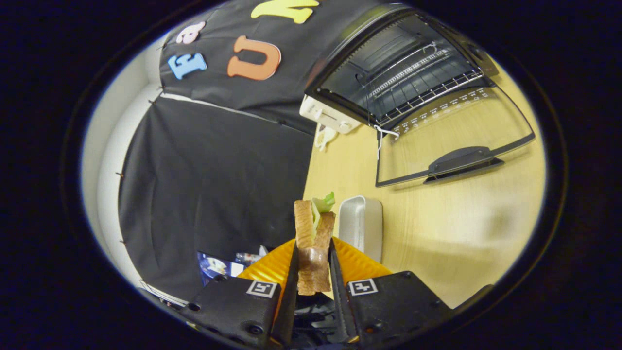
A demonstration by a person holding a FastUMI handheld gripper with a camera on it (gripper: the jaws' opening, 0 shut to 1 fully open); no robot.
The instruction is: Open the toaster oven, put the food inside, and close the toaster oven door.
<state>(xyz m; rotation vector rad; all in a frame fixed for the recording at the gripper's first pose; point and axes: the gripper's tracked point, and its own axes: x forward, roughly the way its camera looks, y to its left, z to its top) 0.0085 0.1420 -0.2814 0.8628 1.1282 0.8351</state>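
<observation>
Fingers of the gripper pinch a toasted sandwich with green lettuce upright between them; the black toaster oven, glass door dropped open, lies well beyond, ahead and rightward.

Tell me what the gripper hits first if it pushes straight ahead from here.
Probably the black cloth booth wall. The gripper, shut on the toast-and-lettuce sandwich, aims left of the open silver toaster oven; depth is unclear.
</observation>
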